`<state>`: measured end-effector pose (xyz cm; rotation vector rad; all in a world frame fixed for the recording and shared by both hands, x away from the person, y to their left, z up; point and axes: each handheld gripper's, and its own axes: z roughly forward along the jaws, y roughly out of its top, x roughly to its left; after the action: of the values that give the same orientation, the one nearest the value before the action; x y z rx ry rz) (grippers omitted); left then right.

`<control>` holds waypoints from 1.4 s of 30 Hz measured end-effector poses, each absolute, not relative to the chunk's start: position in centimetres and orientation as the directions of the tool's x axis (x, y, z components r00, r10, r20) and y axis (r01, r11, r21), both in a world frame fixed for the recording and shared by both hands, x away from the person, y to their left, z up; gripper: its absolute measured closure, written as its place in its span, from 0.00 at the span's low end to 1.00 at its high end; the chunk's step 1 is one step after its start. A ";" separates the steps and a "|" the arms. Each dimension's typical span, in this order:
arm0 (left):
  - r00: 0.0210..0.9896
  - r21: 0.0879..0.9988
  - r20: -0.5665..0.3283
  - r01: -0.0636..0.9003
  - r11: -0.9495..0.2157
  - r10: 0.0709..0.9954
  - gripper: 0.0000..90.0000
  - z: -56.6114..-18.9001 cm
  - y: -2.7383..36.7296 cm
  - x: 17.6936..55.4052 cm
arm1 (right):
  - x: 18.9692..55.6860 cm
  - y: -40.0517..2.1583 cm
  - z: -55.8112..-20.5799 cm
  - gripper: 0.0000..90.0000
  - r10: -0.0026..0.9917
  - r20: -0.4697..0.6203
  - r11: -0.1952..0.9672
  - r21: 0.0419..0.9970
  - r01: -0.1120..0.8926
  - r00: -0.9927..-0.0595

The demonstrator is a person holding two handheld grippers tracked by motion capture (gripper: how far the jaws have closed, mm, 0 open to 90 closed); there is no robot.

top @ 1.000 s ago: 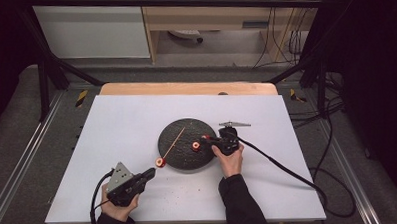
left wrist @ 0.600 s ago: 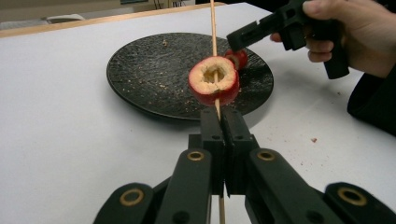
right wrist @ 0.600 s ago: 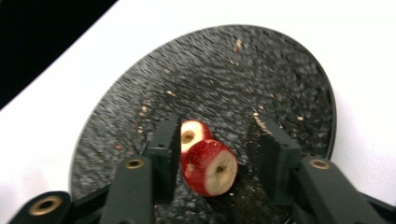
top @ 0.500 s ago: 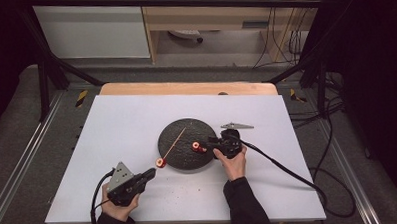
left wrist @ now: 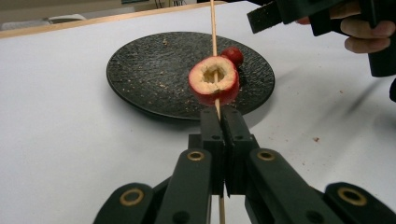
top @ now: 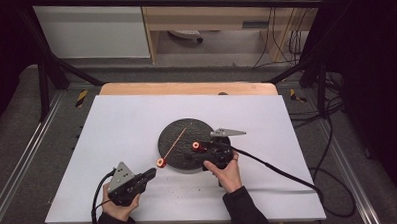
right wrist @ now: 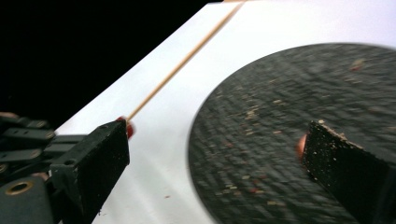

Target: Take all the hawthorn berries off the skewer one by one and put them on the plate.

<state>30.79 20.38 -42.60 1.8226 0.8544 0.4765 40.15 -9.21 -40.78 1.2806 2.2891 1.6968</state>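
Observation:
A black round plate (top: pixel 187 137) lies mid-table. My left gripper (top: pixel 151 172) is shut on the near end of a thin wooden skewer (left wrist: pixel 214 28), just below a hollowed red fruit piece (left wrist: pixel 214 80) threaded on it; the stick slants up over the plate. A second red fruit piece (top: pixel 197 147) rests on the plate (left wrist: pixel 154 70), also seen beyond the threaded piece (left wrist: pixel 233 54). My right gripper (top: pixel 207 149) hovers right beside that second fruit piece. Its jaws have just been opening and stand wide (right wrist: pixel 217 140) over the plate (right wrist: pixel 280 121), with nothing pressed between them.
The white table sheet (top: pixel 112 135) extends all around the plate, with a wooden strip (top: pixel 185 87) at its far edge. Crumbs dot the plate and the sheet near it. Each gripper's cable (top: pixel 283 174) trails toward the near edge.
The right gripper's jaws have opened wide and it has drawn back a little and risen from the red fruit piece on the plate. The left gripper and skewer have stayed put.

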 end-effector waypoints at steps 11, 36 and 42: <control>0.668 0.914 -0.059 0.335 -0.229 0.742 0.98 -42.7 20.1 30.8 | 39.5 -4.7 -41.4 0.21 0.522 0.498 0.100 0.771 0.629 -0.693; 0.672 0.921 -0.052 0.319 -0.226 0.738 0.98 -42.5 19.6 30.6 | 39.8 -3.2 -42.0 0.78 0.404 0.642 0.056 0.694 0.718 -0.651; 0.670 0.924 -0.045 0.309 -0.224 0.741 0.98 -42.4 19.6 30.5 | 39.9 -3.3 -41.7 0.78 0.402 0.653 0.045 0.685 0.727 -0.641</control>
<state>30.49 19.65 -42.43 1.8101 0.8362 0.5016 39.92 -3.27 -41.72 1.3808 2.4552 1.9570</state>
